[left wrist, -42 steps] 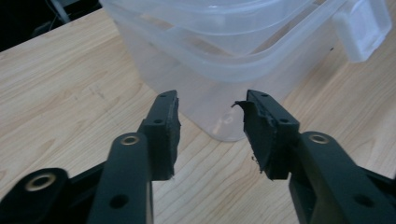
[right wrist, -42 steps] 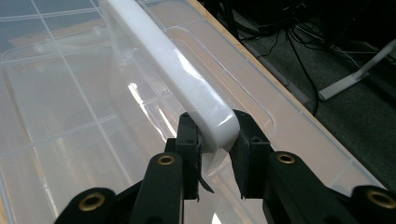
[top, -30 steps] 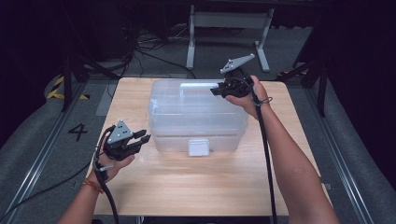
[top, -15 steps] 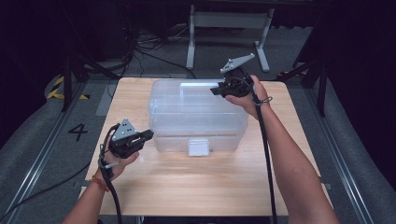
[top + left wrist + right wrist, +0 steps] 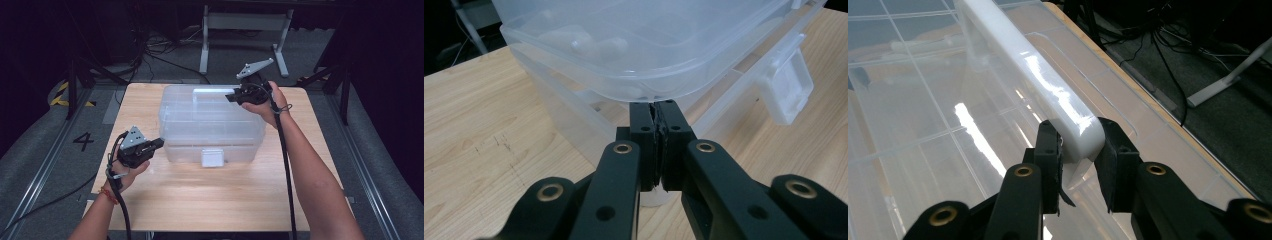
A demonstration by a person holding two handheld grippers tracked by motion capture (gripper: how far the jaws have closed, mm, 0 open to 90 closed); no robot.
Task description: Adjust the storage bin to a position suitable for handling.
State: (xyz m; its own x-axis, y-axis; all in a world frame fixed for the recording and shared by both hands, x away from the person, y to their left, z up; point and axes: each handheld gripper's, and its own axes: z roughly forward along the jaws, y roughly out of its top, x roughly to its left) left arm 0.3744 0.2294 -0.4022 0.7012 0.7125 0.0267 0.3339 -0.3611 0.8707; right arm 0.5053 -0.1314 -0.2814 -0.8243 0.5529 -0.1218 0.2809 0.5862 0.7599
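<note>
On the wooden table (image 5: 200, 200), a clear plastic storage box (image 5: 210, 120) is sitting near the middle, its long axis running from the person's left to right and its white front latch (image 5: 212, 157) facing the person. The right gripper (image 5: 1075, 145) is clamping the end of the white carry handle (image 5: 1033, 75) on top of the lid (image 5: 210, 107), one pad on each side of it; in the high view that gripper (image 5: 235, 96) is resting at the box's far right corner. The left gripper (image 5: 655, 112) has just been closing, and its jaws are now pressing together on nothing, their tips sitting just under the lid's rim at the box's near left corner. Judging by this, the hold on the handle is made, while the latch looks fastened and the lid is lying flat, so any opening or lifting is not yet done.
</note>
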